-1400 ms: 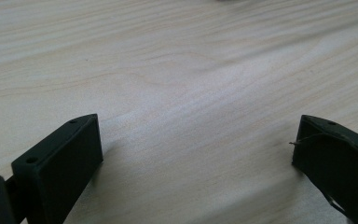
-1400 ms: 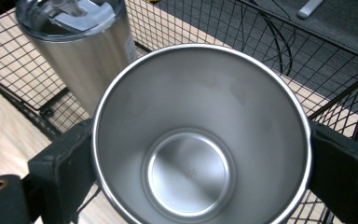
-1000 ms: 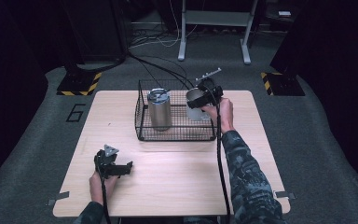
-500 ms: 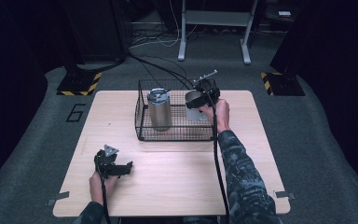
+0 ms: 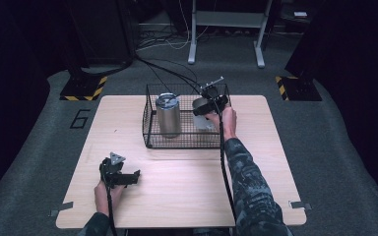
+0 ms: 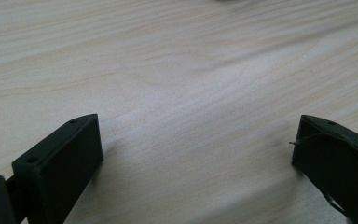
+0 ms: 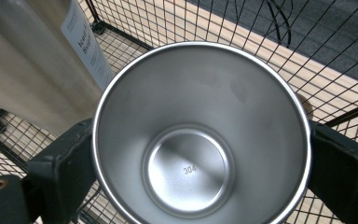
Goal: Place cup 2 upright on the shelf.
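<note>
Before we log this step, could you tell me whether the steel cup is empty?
Yes, the right gripper view shows the steel cup holding nothing, its bare bottom stamped 304.

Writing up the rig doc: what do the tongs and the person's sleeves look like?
Both tongs, left and right, are black with blocky rectangular jaws. A grey three-cornered plate tops the left one. A black cable trails from the right one along the forearm. Sleeves are dark camouflage.

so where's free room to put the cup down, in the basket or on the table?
Basket: bare mesh right of the tumbler, under the cup in the right gripper. Left half is crowded. Table: open in front of the basket, between left gripper and the right forearm.
</note>
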Tool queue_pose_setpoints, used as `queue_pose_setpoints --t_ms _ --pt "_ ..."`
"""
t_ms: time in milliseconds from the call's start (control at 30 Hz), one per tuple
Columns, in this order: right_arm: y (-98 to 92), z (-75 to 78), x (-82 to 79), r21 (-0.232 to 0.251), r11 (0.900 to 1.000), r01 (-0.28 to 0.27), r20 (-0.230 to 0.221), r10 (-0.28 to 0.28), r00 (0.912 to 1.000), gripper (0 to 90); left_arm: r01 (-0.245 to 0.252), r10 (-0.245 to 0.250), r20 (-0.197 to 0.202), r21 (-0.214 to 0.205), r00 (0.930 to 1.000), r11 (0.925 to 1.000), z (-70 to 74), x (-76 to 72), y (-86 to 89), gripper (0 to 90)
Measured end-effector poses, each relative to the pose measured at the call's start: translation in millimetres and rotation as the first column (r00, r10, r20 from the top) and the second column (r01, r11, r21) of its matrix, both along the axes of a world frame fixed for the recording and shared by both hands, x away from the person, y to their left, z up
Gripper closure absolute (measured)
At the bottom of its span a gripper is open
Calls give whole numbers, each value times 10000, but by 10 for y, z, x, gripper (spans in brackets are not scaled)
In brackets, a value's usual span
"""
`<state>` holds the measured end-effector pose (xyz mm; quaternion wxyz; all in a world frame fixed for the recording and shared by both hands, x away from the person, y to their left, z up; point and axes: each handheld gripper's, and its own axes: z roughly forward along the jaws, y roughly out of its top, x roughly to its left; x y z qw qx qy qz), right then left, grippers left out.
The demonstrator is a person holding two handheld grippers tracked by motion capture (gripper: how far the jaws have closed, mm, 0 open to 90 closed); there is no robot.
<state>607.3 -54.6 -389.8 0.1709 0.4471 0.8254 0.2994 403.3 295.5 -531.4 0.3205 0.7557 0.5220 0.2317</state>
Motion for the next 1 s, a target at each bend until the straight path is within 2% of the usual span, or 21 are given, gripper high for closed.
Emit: queue_pose_setpoints --t_ms 233,400,433,500,867,1000 --pt "60 -86 30 30 9999 119 -162 -119 9998 58 1 -1 -13 -1 10000 10000 0 -1 0 13" --pt "60 -86 30 30 9999 119 -162 -119 9998 58 62 -61 -54 64 10000 10000 4 -1 5 13" --pt "136 -177 52 13 10000 19 -375 -19 9993 58 62 -61 -54 64 10000 10000 4 -1 5 13" --pt "150 -215 60 -2 10000 34 -474 -34 9989 57 62 -62 -53 66 10000 10000 4 -1 5 13" --pt "155 -289 77 47 10000 -34 -925 38 9957 54 76 -75 -60 102 10000 9999 6 -2 7 13" --pt "160 -307 78 23 10000 4 -940 -2 9956 53 58 -57 -39 93 10000 9999 4 -2 6 13"
